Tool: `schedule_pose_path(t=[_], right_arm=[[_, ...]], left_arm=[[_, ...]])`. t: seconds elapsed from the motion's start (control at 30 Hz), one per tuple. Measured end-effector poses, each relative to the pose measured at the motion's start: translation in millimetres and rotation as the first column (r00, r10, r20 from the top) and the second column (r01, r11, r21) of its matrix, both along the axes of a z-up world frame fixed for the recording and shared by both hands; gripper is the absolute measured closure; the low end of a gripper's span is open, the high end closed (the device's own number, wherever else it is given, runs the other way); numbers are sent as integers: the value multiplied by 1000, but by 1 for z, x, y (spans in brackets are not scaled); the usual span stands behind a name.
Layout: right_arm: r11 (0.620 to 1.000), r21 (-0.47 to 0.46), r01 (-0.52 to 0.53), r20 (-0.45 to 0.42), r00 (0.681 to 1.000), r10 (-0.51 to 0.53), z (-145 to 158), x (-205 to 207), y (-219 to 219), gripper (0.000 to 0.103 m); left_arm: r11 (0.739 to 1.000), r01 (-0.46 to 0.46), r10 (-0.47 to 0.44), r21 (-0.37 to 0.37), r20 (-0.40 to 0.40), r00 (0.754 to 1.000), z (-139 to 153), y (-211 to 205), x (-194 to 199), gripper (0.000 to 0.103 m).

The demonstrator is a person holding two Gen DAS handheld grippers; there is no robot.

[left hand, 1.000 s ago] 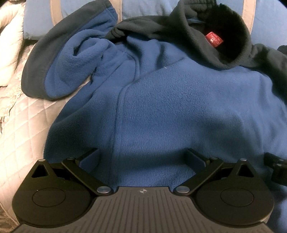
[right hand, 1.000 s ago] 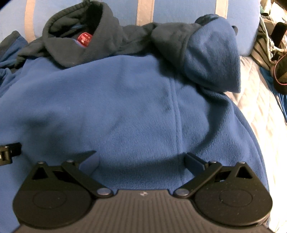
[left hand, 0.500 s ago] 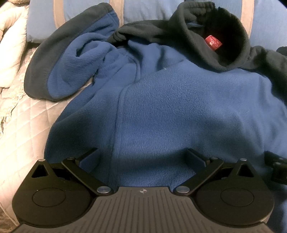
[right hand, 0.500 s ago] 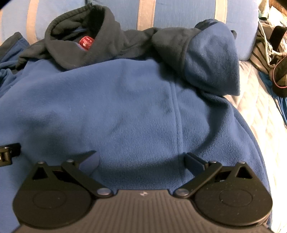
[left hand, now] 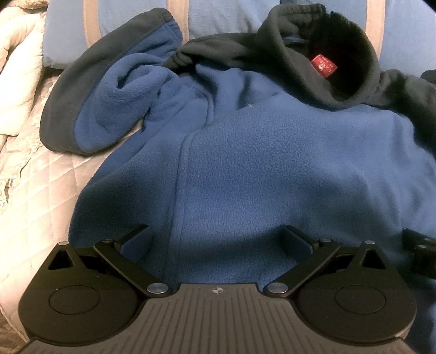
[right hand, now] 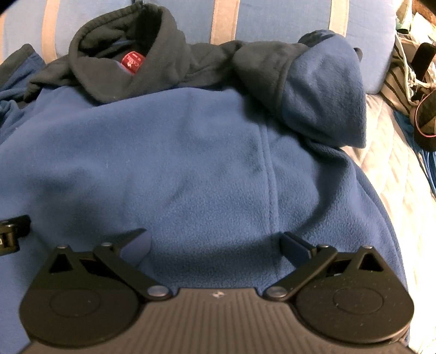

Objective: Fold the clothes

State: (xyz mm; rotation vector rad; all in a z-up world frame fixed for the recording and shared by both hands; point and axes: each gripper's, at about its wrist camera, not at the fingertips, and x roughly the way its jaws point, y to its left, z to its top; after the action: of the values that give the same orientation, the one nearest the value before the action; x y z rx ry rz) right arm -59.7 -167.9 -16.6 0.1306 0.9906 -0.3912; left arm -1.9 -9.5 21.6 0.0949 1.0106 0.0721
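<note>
Both tongs are spread wide and hold nothing: our left gripper [left hand: 215, 241] and right gripper [right hand: 215, 242] each hover at the bottom of their frames, fingers apart over the lower part of the blue fleece jacket [left hand: 272, 168]. We judge the fleece soft, thick and fairly light, limp enough to sag from any pinch yet grippy rather than slippery, so a firm bite on a doubled edge should hold. The hem nearest us, or the side seams, look like the best places to take hold; the bulky sleeves would bunch. The jacket lies spread on a pale quilted bedcover [left hand: 41, 190], filling the middle of both views, its dark collar [right hand: 109, 62] with a red label [right hand: 132, 62] toward the top, against a blue striped pillow [right hand: 272, 19]. One sleeve [left hand: 109, 109] is folded at the upper left of the left view, the other sleeve [right hand: 321, 95] at the upper right of the right view.
</note>
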Motion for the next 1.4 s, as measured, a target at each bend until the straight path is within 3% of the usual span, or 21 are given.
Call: schedule_pose_path(t=[0.47, 0.9, 1.1, 1.2, 1.4], right_arm=[[1000, 2, 8, -24, 1000, -8, 1, 5, 1, 0], [1000, -13, 6, 12, 1000, -6, 4, 3, 1, 0], [992, -110, 63, 214, 976, -38, 37, -3, -8, 0], [990, -94, 103, 337, 939, -66, 54, -7, -24, 0], [975, -83, 206, 483, 864, -141, 72, -1, -63, 5]], left_arm=[[1000, -4, 4, -3, -22, 1000, 2, 2, 0, 0], [1000, -14, 14, -7, -48, 999, 2, 1, -1, 0], [1000, -13, 12, -24, -54, 998, 2, 4, 1, 0], [1000, -10, 9, -26, -54, 999, 2, 4, 0, 0], [999, -4, 1, -45, -61, 998, 2, 7, -1, 0]])
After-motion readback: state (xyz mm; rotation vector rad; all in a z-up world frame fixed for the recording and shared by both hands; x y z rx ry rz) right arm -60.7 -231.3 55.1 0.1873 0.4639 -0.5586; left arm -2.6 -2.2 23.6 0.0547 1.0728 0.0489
